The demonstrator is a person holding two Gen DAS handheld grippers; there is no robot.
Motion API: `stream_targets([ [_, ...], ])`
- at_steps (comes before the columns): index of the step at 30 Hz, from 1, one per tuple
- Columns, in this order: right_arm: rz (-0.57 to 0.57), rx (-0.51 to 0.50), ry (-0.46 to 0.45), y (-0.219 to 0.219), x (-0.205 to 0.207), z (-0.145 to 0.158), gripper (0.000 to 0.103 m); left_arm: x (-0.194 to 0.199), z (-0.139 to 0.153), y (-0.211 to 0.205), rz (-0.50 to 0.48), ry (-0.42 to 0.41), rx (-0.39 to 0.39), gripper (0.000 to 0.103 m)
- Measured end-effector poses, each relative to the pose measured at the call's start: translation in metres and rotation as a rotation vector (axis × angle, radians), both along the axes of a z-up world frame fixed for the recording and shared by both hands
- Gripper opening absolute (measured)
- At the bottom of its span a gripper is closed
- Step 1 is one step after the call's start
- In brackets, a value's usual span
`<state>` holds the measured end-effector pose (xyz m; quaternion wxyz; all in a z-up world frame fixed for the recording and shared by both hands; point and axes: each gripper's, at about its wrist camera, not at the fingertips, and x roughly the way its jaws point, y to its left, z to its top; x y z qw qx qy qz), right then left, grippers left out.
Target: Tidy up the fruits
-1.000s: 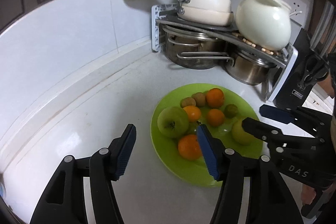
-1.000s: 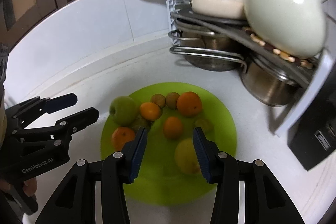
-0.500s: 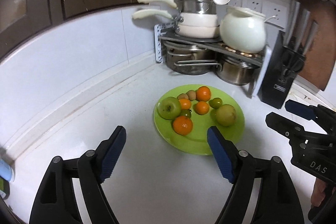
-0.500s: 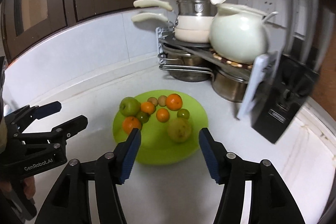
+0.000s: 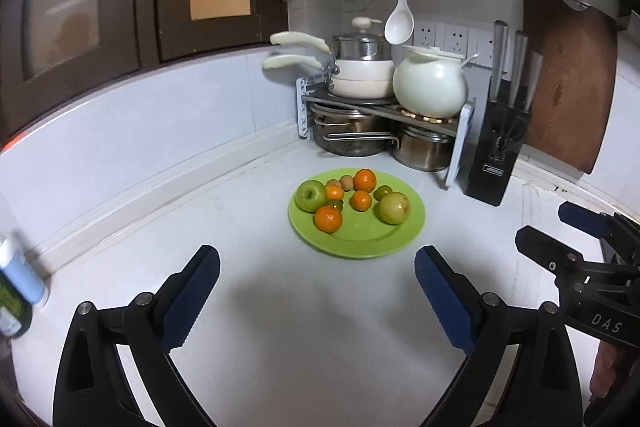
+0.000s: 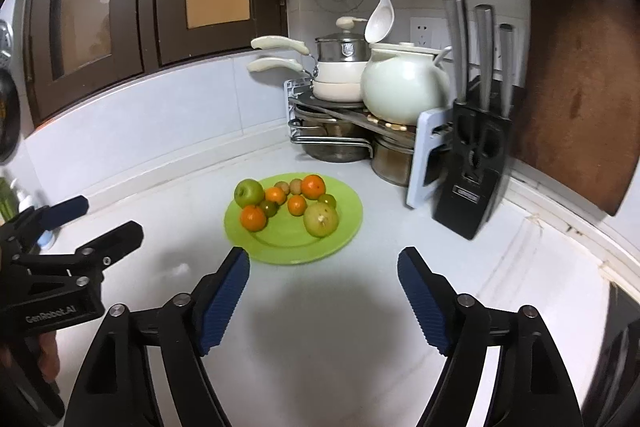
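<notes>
A lime-green plate (image 5: 362,243) (image 6: 280,247) lies on the white counter with several fruits on it: a green apple (image 5: 311,195) (image 6: 249,192), oranges (image 5: 328,219) (image 6: 253,217), small brown and green fruits, and a yellow-green pear-like fruit (image 5: 395,207) (image 6: 321,219). My left gripper (image 5: 318,271) hovers well short of the plate, its jaws opening, nothing between them. My right gripper (image 6: 324,267) also stands back from the plate, jaws opening and empty. Each gripper shows at the edge of the other's view.
In the corner behind the plate a rack (image 5: 384,107) holds pots, pans and a white ceramic pot (image 5: 430,87). A black knife block (image 5: 498,151) and a wooden cutting board (image 5: 568,79) stand to the right. A bottle (image 5: 18,283) stands at far left.
Both grippers have pulled back and up from the plate, which now looks smaller and farther. Both pairs of jaws have spread wider. The fruits stay on the plate.
</notes>
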<state>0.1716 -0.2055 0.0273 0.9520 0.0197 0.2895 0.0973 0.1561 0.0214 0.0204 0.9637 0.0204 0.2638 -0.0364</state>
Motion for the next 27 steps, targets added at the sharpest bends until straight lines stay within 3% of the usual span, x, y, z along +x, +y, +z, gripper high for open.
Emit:
stream_targets([
  [11,0.016,-0.01,-0.014,-0.03,-0.071,0.004,0.083,-0.081,0.005,-0.03,0.049,-0.03,-0.011,0.103],
  [27,0.032,-0.007,-0.049,-0.056,-0.139,0.011,0.083,-0.145,0.012,-0.055,0.06,-0.064,-0.003,0.103],
])
